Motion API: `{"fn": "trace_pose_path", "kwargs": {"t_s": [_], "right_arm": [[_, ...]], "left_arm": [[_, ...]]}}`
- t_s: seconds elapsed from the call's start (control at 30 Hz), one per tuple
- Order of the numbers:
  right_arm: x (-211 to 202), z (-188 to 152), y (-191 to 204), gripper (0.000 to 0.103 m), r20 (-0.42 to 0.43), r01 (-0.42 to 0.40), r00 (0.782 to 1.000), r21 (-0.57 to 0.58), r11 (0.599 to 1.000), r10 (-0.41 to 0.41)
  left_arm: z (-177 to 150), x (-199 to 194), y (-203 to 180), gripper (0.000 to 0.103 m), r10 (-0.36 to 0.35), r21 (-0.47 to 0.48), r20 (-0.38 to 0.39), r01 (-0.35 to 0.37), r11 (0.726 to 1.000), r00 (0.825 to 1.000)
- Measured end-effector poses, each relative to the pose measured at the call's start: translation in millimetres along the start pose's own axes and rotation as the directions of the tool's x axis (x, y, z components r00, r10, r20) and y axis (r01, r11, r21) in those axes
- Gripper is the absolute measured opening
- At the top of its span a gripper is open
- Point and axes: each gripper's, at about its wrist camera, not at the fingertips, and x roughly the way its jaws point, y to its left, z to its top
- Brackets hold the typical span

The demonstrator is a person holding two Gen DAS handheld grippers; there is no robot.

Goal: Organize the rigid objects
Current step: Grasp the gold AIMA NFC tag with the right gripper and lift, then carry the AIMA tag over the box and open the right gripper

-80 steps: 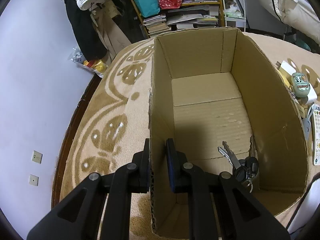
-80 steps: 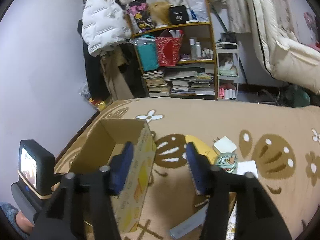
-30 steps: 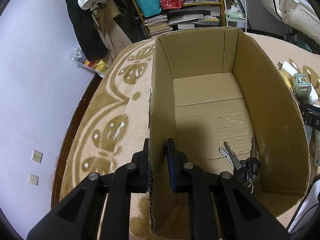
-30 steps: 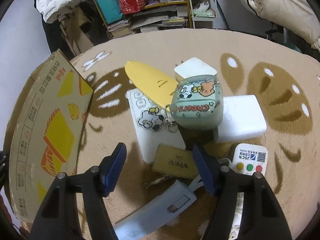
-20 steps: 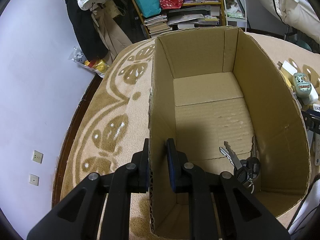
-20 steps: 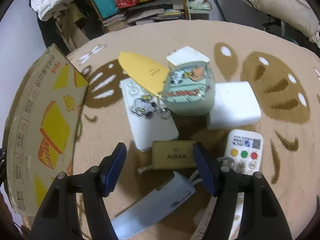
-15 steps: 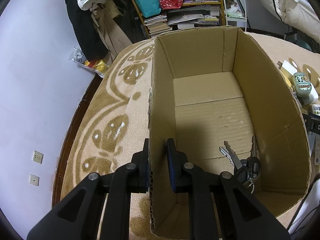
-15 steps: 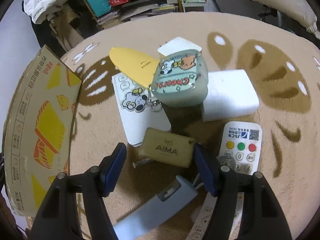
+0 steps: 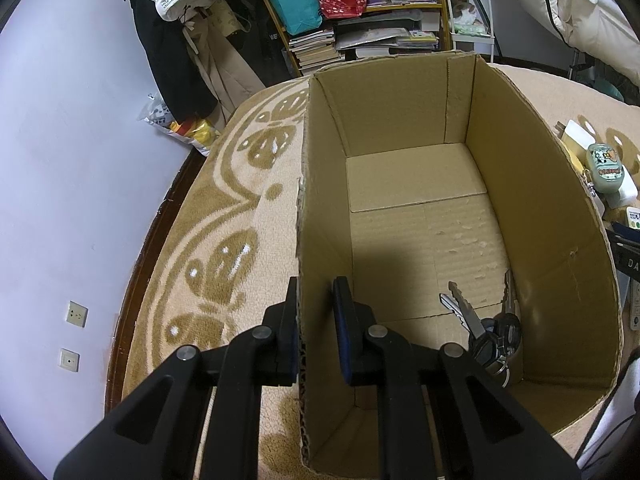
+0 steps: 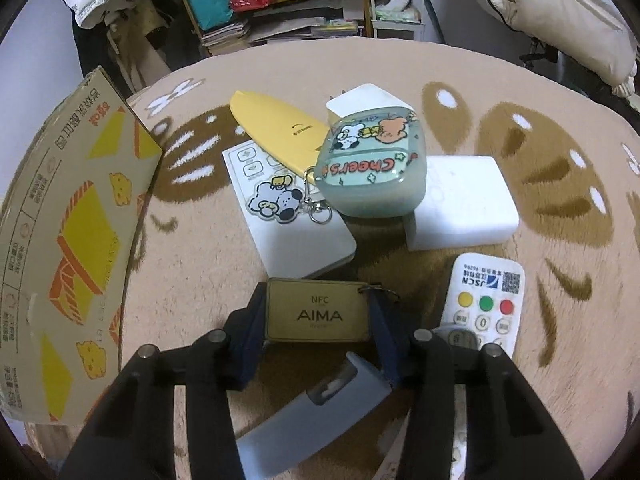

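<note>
My left gripper [image 9: 316, 316] is shut on the left wall of an open cardboard box [image 9: 320, 184], one finger on each side. A bunch of keys [image 9: 484, 328] lies in the box's near right corner. In the right wrist view my right gripper [image 10: 318, 324] has its jaws around a gold AIMA NFC tag [image 10: 318, 310] with a key ring; the pads sit at both of its ends. Beyond it lie a white remote [image 10: 288, 220], a yellow case [image 10: 280, 128], a green cartoon case [image 10: 372, 168] and white blocks [image 10: 460, 200].
The box's printed outer wall [image 10: 72, 240] stands at the left in the right wrist view. A white JSCN remote [image 10: 484, 304] lies right of my right gripper and a grey flat case [image 10: 312, 412] lies under it. Shelves and clothes stand beyond the patterned rug [image 9: 224, 240].
My right gripper came down from above the box to the pile and closed in around the AIMA tag. The left gripper and box have not moved.
</note>
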Motion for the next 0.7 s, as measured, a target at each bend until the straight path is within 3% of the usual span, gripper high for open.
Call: {"fn": "trace_pose_path", "kwargs": {"t_s": [0.37, 0.7], "right_arm": [[-35, 8, 19, 0.051, 0.097, -0.074, 0.993, 0.005, 0.997, 0.073], [-87, 31, 54, 0.051, 0.242, -0.171, 0.953, -0.077, 0.982, 0.184]], "left_arm": [[0, 0, 0, 0.015, 0.000, 0.000, -0.001, 0.000, 1.000, 1.000], [0, 0, 0, 0.015, -0.001, -0.001, -0.001, 0.001, 1.000, 1.000]]}}
